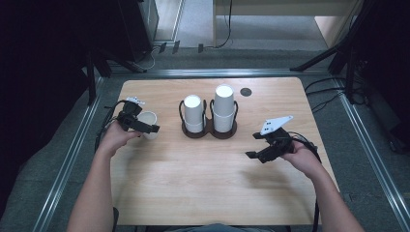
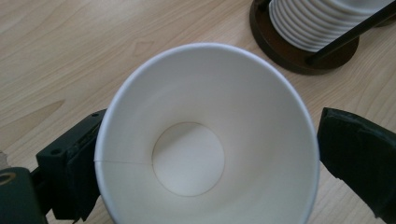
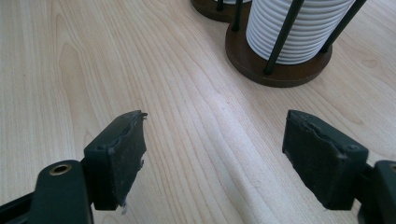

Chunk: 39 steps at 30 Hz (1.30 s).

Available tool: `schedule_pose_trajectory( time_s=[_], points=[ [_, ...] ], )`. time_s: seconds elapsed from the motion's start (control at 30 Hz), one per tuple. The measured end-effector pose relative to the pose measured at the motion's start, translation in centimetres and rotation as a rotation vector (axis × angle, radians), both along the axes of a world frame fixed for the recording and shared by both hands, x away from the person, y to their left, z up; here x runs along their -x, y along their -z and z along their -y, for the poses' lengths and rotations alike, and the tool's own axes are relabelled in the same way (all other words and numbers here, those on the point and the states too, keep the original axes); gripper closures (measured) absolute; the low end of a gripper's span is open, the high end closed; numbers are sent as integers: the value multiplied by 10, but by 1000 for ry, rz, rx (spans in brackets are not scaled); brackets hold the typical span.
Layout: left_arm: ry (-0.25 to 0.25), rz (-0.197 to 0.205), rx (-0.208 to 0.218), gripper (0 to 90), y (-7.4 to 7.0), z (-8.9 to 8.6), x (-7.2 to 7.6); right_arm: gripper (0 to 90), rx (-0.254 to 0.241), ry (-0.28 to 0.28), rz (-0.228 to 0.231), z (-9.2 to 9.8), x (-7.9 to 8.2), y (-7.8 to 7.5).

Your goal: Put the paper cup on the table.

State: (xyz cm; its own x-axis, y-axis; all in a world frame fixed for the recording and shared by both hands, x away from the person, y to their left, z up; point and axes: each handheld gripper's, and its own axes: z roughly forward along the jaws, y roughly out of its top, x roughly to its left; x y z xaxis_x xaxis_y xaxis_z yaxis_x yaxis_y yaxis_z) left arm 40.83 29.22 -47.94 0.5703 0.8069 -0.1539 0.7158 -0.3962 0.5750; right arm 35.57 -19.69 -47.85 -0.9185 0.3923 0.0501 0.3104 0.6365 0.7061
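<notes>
One paper cup [image 1: 148,123] stands upright on the table [image 1: 203,183] at its left, apparently just set down: the left gripper [image 1: 143,126] straddles it, jaws apart, perhaps touching one side. The right gripper [image 1: 256,145] hovers open. Beyond, two cup stacks [image 1: 224,108] wait in their holder [image 1: 209,131].

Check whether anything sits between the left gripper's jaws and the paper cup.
Nothing visible does. The paper cup stands upright on the table, already between the left gripper's jaws; a slight gap shows at one jaw, and the cup's inside is empty.
</notes>
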Motion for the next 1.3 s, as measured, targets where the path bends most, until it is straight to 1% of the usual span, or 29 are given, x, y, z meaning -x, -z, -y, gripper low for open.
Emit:
schedule_pose_trajectory(
  time_s=[0.1,0.2,0.23,0.33,0.4,0.43,0.5,0.53,0.67,0.73,0.77,0.83,0.87,1.0,1.1,1.23,1.3],
  points=[
    [-3,-6,9,16,-1,-1,0,214,0,-2,3,0,0,0],
    [-14,-2,15,6,-5,-2,0,214,2,-5,2,0,0,0],
    [-15,11,21,5,-7,-3,1,214,2,-5,1,0,0,0],
    [-17,21,46,6,-12,-5,3,214,5,-7,1,0,0,0],
    [-23,27,43,6,-14,-6,4,214,7,-9,1,0,0,0],
    [-39,35,39,5,-15,-6,5,214,9,-10,0,-1,0,0],
    [-37,39,52,5,-19,-8,6,214,13,-13,3,-1,0,1],
    [-39,46,46,5,-21,-8,7,214,13,-12,4,-1,1,1],
    [-37,72,48,6,-31,-7,10,214,13,-11,2,-1,1,1],
    [-32,86,55,6,-35,-5,11,214,11,-11,6,0,1,1],
    [-38,95,53,6,-38,-3,12,214,10,-10,3,0,1,0],
    [-62,97,45,6,-40,-1,12,214,8,-8,3,1,0,0],
    [-62,94,52,6,-41,0,12,214,6,-5,6,1,0,0],
    [-30,98,68,6,-44,5,15,214,6,-3,8,2,0,0],
    [-7,98,58,6,-46,11,17,214,8,-5,9,1,1,0],
    [2,109,72,6,-48,15,20,214,11,-10,9,1,1,0],
    [6,117,71,6,-47,17,21,214,13,-10,9,1,1,0]
  ],
)
